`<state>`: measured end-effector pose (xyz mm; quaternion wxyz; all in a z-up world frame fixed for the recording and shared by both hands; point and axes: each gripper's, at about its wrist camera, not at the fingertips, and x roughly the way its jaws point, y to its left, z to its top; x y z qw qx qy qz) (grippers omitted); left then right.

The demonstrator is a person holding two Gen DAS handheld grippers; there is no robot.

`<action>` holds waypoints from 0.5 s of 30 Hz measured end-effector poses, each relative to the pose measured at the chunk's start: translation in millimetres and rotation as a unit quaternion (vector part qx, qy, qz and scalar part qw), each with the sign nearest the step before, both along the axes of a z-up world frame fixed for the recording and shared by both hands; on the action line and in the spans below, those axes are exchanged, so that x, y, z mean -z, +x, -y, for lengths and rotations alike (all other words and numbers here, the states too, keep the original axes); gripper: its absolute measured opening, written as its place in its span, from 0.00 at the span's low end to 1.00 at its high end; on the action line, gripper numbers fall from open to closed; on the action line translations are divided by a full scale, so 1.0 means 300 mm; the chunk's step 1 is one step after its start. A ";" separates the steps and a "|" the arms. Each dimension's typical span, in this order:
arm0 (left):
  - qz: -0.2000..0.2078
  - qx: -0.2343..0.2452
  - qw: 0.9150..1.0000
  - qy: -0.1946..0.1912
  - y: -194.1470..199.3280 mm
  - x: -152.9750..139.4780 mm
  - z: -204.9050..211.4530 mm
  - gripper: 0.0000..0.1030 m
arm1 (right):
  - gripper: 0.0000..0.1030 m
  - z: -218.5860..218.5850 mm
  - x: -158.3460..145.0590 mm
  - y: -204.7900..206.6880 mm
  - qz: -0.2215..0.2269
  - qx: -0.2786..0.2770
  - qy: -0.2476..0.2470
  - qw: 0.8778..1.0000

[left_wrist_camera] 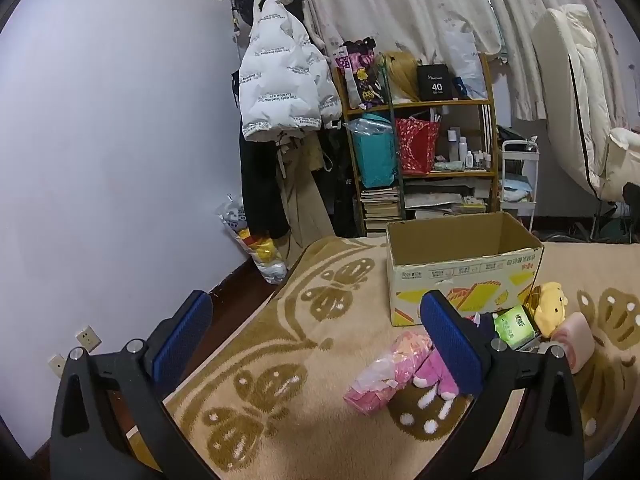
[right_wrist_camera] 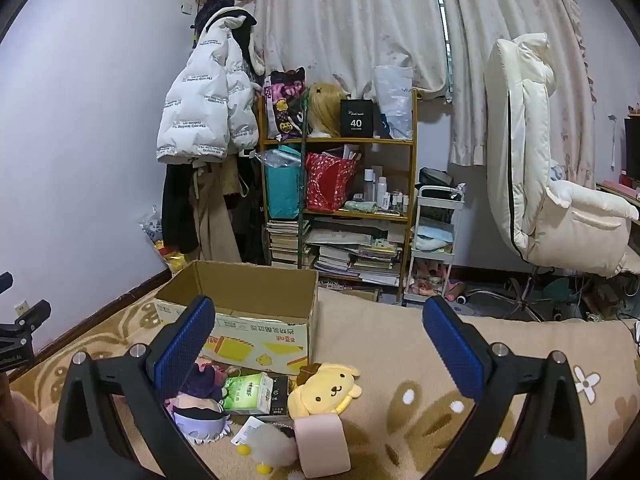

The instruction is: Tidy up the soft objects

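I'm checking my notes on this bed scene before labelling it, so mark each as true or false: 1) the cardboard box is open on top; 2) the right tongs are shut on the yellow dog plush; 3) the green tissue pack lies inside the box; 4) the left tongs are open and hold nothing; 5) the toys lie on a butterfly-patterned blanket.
1) True: the cardboard box is open on top.
2) False: the right tongs are open and empty; the yellow dog plush lies on the blanket.
3) False: the green tissue pack lies outside, in front of the box.
4) True: the left tongs are open and empty.
5) True: the blanket has butterfly patterns.
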<state>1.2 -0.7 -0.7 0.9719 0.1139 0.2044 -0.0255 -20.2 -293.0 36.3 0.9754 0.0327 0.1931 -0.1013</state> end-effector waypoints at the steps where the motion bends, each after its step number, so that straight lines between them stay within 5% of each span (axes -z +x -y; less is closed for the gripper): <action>1: 0.020 -0.002 1.000 -0.017 -0.006 -0.001 -0.006 1.00 | 1.00 0.000 0.000 0.001 -0.004 0.000 0.000 1.000; 15: 0.005 -0.001 1.000 -0.010 0.002 0.003 -0.003 1.00 | 1.00 -0.002 0.003 0.003 -0.005 -0.001 0.000 1.000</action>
